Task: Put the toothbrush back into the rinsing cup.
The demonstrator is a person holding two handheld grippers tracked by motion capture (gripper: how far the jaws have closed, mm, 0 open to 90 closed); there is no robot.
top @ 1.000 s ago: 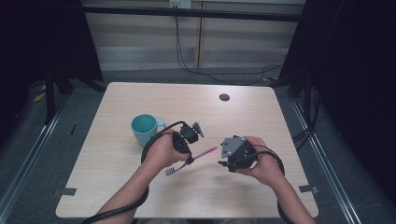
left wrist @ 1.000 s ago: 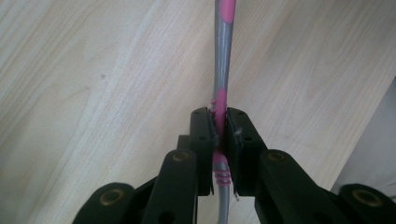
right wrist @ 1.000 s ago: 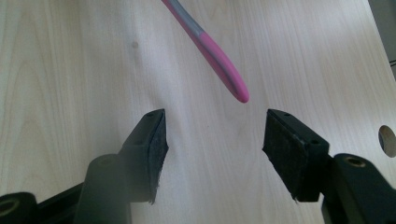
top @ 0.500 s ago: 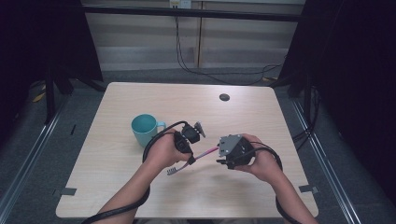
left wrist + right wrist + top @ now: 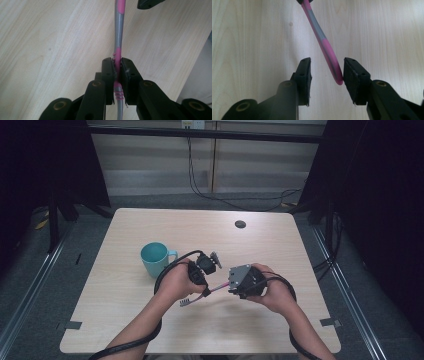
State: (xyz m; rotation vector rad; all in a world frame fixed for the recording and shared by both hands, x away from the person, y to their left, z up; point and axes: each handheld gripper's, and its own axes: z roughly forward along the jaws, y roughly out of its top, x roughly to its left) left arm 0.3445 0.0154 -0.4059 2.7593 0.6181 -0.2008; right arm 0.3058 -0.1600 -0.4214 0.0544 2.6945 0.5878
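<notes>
A: Left gripper view first: the toothbrush (image 5: pixel 118 53), grey with pink bands, runs straight up toward twelve o'clock, and the left hand-held gripper (image 5: pixel 117 65) has its jaws pinched tight on the ribbed pink section of the handle.

B: And the bristle end?

A: In the high view it points toward seven o'clock from the left hand (image 5: pixel 176 281), low over the tabletop (image 5: pixel 295 245), while the handle's tail points toward three o'clock at the right hand-held gripper (image 5: pixel 231 285).

B: Has the right one got it?

A: No. In the right gripper view its jaws stand wide apart with the pink tail of the handle between them, lying close against the right-side jaw and well clear of the other. Nothing is clamped.

B: So it looks like a hand-over. How should it go?

A: I'd centre the right hand-held gripper so both pads meet the handle evenly, slide a little farther up the tail for more bite, then squeeze fully before the left lets go. The tip is narrow and curved; a one-sided pinch could flick it out.

B: Anything nearby?

A: A teal mug (image 5: pixel 155 258) at ten o'clock from the left hand, apart from the toothbrush.
</notes>
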